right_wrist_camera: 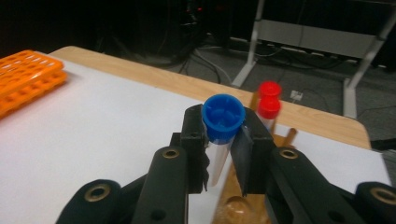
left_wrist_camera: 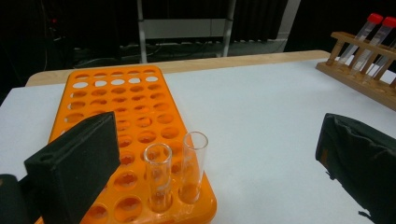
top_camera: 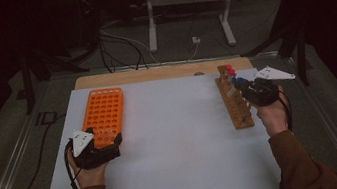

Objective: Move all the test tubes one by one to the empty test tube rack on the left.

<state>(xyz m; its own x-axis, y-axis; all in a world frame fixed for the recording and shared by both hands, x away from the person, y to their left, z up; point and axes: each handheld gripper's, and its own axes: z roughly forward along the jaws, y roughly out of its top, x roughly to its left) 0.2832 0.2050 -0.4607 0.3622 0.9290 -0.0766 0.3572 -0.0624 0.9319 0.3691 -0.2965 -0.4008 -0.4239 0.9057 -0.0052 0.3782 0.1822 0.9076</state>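
Orange plastic rack [top_camera: 104,115] lies at the table's left in the high view with the left gripper [top_camera: 105,143] at its near end, while the right gripper [top_camera: 245,87] sits over the wooden rack [top_camera: 233,100] at right, so the tube transfer looks partly done. Left gripper view: jaws wide apart, empty, beside two clear glass tubes [left_wrist_camera: 177,170] standing uncapped in the honeycomb of round holes. Right gripper view: jaws clamped on a blue-capped tube [right_wrist_camera: 221,126] just below its ribbed cap, above the wooden rack; two red-capped tubes [right_wrist_camera: 269,100] wait behind.

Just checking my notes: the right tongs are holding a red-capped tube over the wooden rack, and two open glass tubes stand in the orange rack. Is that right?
Not quite: the tube in the right tongs has a blue cap, as the right gripper view shows. The rest holds: it is over the wooden rack, and two glass tubes stand in the orange rack.
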